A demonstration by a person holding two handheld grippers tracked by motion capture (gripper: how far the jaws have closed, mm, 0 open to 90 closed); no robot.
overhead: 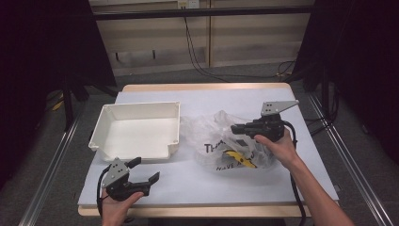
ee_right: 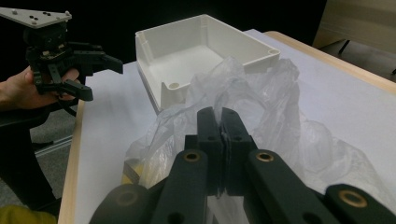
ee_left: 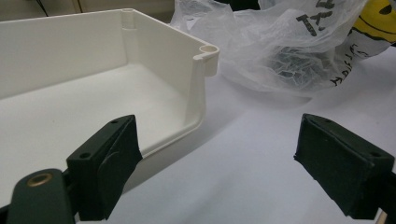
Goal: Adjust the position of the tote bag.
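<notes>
Your right gripper (ee_right: pixel 220 122) has its jaws pinched together on a fold of the clear plastic bag (overhead: pixel 226 141). The bag lies crumpled right under and ahead of that gripper, stretching crosswise from it toward the white plastic tray (overhead: pixel 136 129), printed end nearest your wrist; I can't tell where its opening points. Your left gripper (ee_left: pixel 215 163) hangs wide open with nothing in it, the tray's corner just ahead of its left jaw.
</notes>
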